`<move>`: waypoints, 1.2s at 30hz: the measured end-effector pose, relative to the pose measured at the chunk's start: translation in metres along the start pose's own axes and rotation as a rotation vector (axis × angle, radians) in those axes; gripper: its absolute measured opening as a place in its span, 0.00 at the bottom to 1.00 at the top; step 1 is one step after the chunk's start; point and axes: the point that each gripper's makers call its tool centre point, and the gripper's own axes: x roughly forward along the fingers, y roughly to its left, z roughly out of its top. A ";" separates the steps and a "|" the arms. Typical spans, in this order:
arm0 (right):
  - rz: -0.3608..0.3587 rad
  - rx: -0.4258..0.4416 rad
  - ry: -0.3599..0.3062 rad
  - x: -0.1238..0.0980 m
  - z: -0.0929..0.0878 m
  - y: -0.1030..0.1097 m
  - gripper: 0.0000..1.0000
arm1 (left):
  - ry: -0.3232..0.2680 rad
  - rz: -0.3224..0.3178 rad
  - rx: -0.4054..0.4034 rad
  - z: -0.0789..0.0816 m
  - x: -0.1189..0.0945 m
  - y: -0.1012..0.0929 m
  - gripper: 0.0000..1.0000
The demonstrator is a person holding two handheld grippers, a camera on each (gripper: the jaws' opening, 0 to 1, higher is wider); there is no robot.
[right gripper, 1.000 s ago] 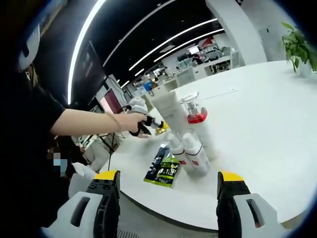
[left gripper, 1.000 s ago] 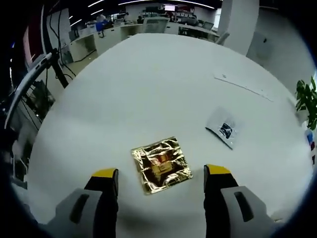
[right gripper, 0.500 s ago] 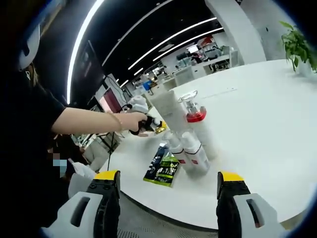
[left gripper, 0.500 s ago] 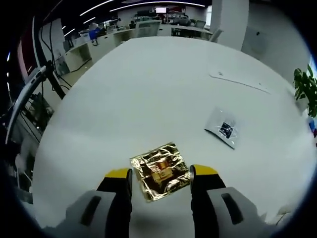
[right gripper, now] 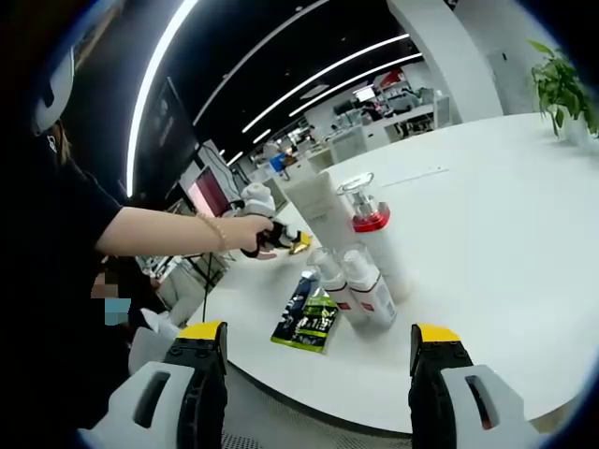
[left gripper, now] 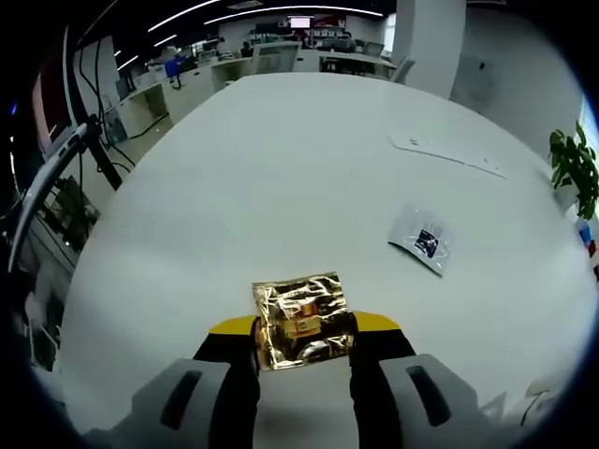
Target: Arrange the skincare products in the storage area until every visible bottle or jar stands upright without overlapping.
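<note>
A gold foil sachet lies on the white table, and my left gripper is shut on it, one jaw against each side edge. In the right gripper view a person's hand holds that left gripper at the table's far left. Closer stand a white tube and a bottle with a red collar. Two small white bottles with red bands sit in front of them, beside a flat green sachet. My right gripper hangs open off the table's near edge, holding nothing.
A small silver sachet lies to the right of the gold one, and a paper strip lies farther back. A potted plant stands at the table's right edge. Desks and a stand surround the table.
My left gripper's jaws have drawn together from wide apart onto the gold sachet's sides. The right gripper has not moved.
</note>
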 end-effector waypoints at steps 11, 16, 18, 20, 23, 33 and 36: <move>0.010 -0.012 -0.002 0.000 0.000 0.001 0.85 | -0.039 -0.027 0.055 -0.004 -0.018 -0.004 0.32; 0.014 -0.021 -0.006 0.000 0.001 0.004 0.85 | -0.039 -0.044 0.048 -0.014 -0.026 0.000 0.31; 0.016 -0.025 -0.007 0.000 0.001 0.004 0.86 | -0.037 -0.046 0.045 -0.021 -0.032 0.004 0.31; 0.018 -0.028 -0.008 0.000 0.001 0.004 0.86 | -0.038 -0.051 0.047 -0.027 -0.040 0.006 0.31; 0.021 -0.035 -0.009 0.000 0.002 0.005 0.86 | -0.045 -0.062 0.056 -0.022 -0.039 0.004 0.31; 0.028 -0.050 -0.017 -0.001 0.003 0.005 0.86 | -0.048 -0.088 0.084 -0.038 -0.052 0.003 0.30; 0.029 -0.054 -0.020 -0.001 0.004 0.006 0.86 | -0.051 -0.099 0.088 -0.049 -0.064 0.002 0.30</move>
